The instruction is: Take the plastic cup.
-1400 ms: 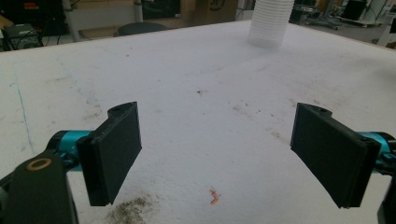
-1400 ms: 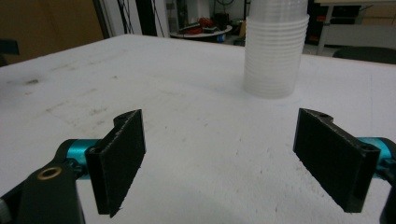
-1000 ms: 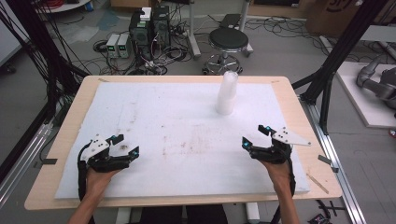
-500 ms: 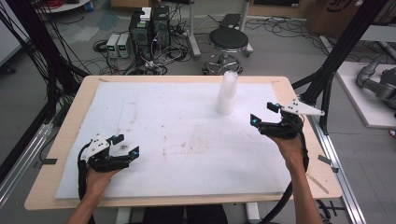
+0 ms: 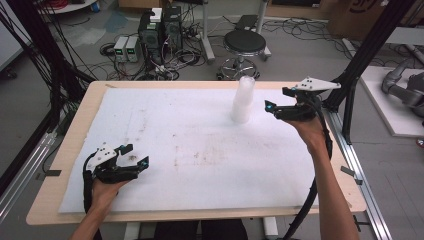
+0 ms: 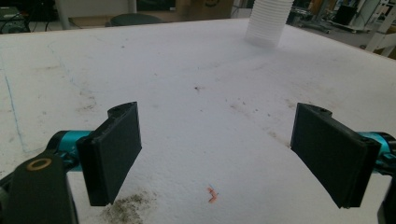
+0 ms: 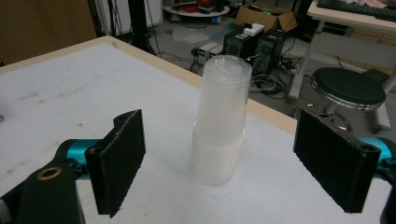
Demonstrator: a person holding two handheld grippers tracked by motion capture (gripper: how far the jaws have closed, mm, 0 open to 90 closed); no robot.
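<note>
Nearby, unlabelled cup stack (image 7: 219,135) between open right claw (image 7: 233,163).

translucent white cup stack (image 7: 219,135), black stool (image 5: 244,42)

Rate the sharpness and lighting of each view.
High view: even light, slightly soft, stack of cups pale against the white sheet. Left gripper view: near tongs sharp, far stack cropped and soft. Right gripper view: the translucent stack reads clearly, background mildly blurred.

Even light, perhaps slightly soft
</note>
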